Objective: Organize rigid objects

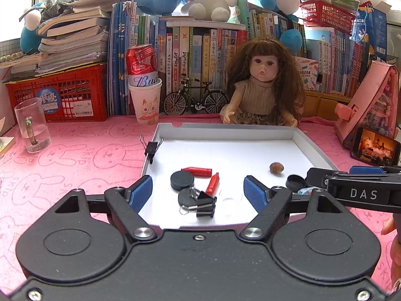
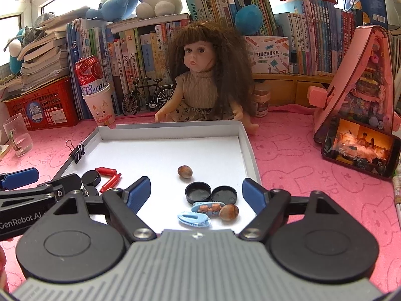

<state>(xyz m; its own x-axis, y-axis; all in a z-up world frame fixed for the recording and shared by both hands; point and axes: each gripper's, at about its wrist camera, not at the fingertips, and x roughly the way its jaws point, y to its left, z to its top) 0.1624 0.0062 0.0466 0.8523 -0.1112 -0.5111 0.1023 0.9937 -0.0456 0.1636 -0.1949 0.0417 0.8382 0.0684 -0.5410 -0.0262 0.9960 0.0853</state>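
White cardboard tray held every small piece. The left gripper stood wide and empty over binder clips at its six o'clock; the right gripper, jaws still parting, held nothing above black caps. Best lower squarely and centre one piece before closing, likely a cap.
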